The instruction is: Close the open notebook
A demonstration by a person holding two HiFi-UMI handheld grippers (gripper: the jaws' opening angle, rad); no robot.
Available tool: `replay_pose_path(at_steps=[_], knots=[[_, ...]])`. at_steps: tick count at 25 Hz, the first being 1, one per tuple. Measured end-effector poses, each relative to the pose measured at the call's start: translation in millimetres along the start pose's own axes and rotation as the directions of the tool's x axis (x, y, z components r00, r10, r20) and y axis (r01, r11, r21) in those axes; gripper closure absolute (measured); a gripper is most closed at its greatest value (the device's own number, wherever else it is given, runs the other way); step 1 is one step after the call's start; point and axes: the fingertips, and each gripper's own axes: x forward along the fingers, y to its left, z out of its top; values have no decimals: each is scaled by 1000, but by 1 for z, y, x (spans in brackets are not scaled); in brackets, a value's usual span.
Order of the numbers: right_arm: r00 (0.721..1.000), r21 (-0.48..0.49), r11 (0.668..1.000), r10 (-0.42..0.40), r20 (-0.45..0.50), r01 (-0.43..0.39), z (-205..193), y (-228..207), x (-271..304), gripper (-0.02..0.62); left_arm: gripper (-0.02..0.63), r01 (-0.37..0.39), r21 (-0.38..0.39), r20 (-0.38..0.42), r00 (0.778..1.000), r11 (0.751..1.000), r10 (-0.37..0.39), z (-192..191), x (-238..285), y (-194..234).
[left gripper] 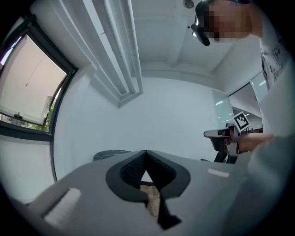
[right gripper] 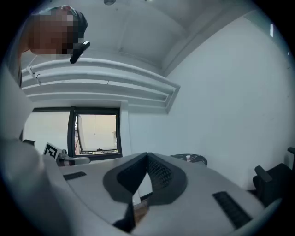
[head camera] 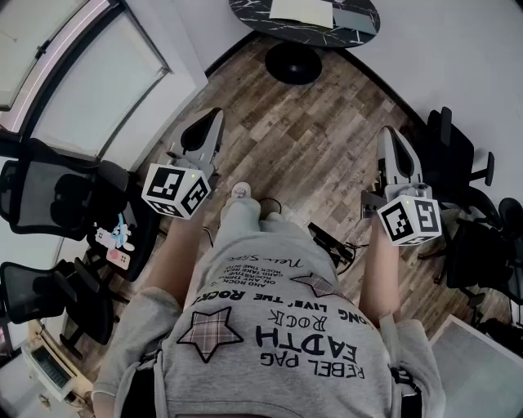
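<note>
A pale notebook [head camera: 301, 10] lies flat on a dark round table [head camera: 253, 11] at the far end of the room; from here I cannot tell whether it is open. I stand well back from it on the wooden floor. My left gripper [head camera: 212, 116] is held out level, its jaws shut with nothing in them; in its own view the left gripper [left gripper: 146, 152] faces a white wall, and its tips meet. My right gripper [head camera: 390, 132] is also level and apart from the table. In its own view the right gripper [right gripper: 147, 154] is shut and holds nothing.
A grey flat item [head camera: 357, 20] lies beside the notebook. The table's black round base [head camera: 292, 63] stands on the floor. Black office chairs [head camera: 49, 196] crowd the left side, and more chairs [head camera: 458, 155] stand at the right. Cables [head camera: 331, 241] lie on the floor by my feet.
</note>
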Motion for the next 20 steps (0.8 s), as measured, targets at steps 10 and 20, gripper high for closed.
replay_pose_path(at_steps=[10,20], knots=[[1000,-3,1000,11,-7,-11,-4,0,-1,583,597,8,18,1,1000,1000,-8,0,8,-8],[999,34,998,44,-13,-43,-7,-5,-2,583,597,6,20,3,1000,1000,-6,0,16,-13]])
